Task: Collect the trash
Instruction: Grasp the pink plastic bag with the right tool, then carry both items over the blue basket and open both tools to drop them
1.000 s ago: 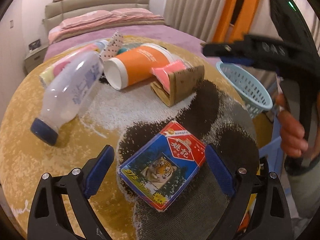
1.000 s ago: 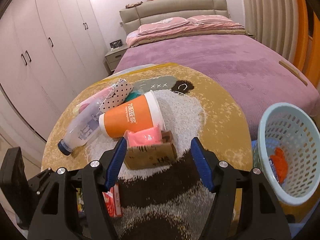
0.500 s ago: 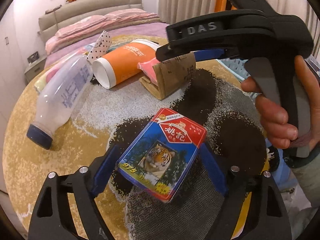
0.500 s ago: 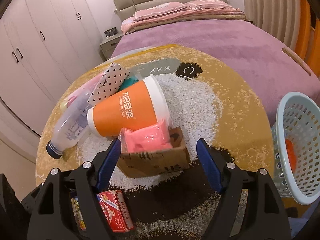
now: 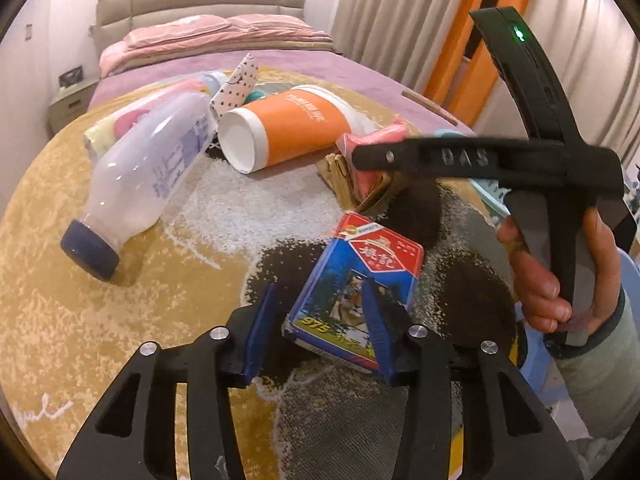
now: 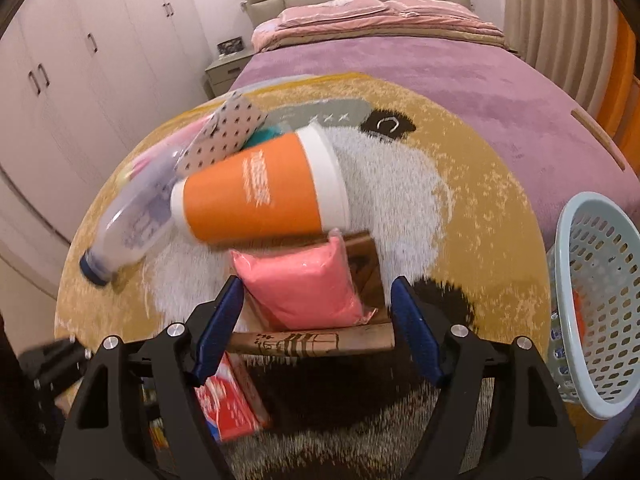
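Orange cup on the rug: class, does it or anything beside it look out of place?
Yes. The orange cup lies on its side instead of upright, and the clear bottle beside it is tipped over too, both on the round rug.

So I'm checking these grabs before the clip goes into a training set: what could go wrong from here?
1. The left gripper has just been closing on the tiger box, which sits tilted and off-centre between the fingers; it may twist out.
2. The right gripper straddles the cardboard box, and the pink packet lying loose in it might spill on lifting.
3. The orange cup lies against that box and could roll.
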Tool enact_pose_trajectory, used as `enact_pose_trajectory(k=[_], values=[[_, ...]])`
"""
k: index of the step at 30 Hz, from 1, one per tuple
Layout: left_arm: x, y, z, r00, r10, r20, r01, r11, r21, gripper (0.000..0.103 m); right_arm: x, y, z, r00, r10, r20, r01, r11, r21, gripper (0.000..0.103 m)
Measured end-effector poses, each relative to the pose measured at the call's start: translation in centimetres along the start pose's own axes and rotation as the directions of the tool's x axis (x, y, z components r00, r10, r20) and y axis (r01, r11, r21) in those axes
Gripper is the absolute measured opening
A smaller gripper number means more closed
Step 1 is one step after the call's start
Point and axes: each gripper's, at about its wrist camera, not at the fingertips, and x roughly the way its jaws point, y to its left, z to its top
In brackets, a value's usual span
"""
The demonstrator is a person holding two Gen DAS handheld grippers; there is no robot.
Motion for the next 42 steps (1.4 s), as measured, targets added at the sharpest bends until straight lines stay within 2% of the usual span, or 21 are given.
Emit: enact_pose_trajectory(k=[1,2,5,7,11,13,14,15,16,18,24,33,42], values=[[0.0,-0.2,-0.1,1.000,-0.003,-0.003,0.003,1.000,0.006,0.066,-0.1,0.0,-0.4,1.000,0.001,-0.005,-0.001,1.000,-0.011,0.072],[0.1,-0.5,-0.2,1.000,-0.008,-0.001,0.008,1.000,0.013,0.074,-0.1,0.0,-0.8,1.000,0.010,-0.012,-0.010,1.000,-0.016,0.072],[0.8,-1.7,-0.2,1.000,-0.023,-0.016,0.024,0.999,0.041,0.077,0.1,-0.1,-1.1,0.999,0.028,-0.016,-0.029,1.000,-0.013,0.072],[1.4,-2.3,0.0,0.999,-0.003,-0.033,0.005,0.998,0.056,0.078,0.2,-0.2,-1.0,0.999,0.036,-0.003,-0.036,0.999,-0.006,0.072],[2.5,-3.4,0.3,0.996,0.069,-0.052,-0.063,0.993,0.097,0.079,0.5,-0.2,-0.5,0.999,0.039,0.017,-0.039,0.999,0.009,0.072],[2.8,-3.8,0.4,0.994,0.096,-0.056,-0.090,0.990,0.105,0.077,0.5,-0.1,-0.4,0.999,0.031,0.032,-0.031,0.999,0.010,0.059],[2.9,-4.0,0.5,0.992,0.112,-0.059,-0.105,0.988,0.112,0.077,0.6,0.0,-0.3,0.999,0.028,0.030,-0.028,1.000,0.004,0.047],[3.0,-4.3,0.6,0.989,0.133,-0.059,-0.125,0.985,0.122,0.076,0.6,0.0,-0.3,0.999,0.032,0.033,-0.032,0.999,0.005,0.042],[3.1,-4.5,0.6,0.987,0.152,-0.056,-0.143,0.981,0.132,0.070,0.5,-0.1,-0.3,0.999,0.036,0.036,-0.036,0.999,0.008,0.041],[3.1,-4.7,0.6,0.983,0.174,-0.053,-0.165,0.976,0.143,0.069,0.3,-0.2,-0.3,0.998,0.041,0.042,-0.042,0.999,0.012,0.039],[1.9,-4.5,1.3,0.986,0.167,-0.004,-0.166,0.980,0.112,0.066,-1.4,-0.9,-0.3,0.996,0.050,0.078,-0.052,0.998,0.023,0.037],[-2.1,-5.7,2.7,0.985,0.125,0.121,-0.137,0.985,0.103,0.066,-6.3,-3.5,0.8,0.979,-0.006,0.205,-0.007,0.998,0.062,0.037],[-1.4,-8.1,6.5,0.984,0.059,0.168,-0.078,0.991,0.107,0.066,-10.5,-9.1,0.6,0.957,-0.094,0.273,0.047,0.984,0.174,0.037]])
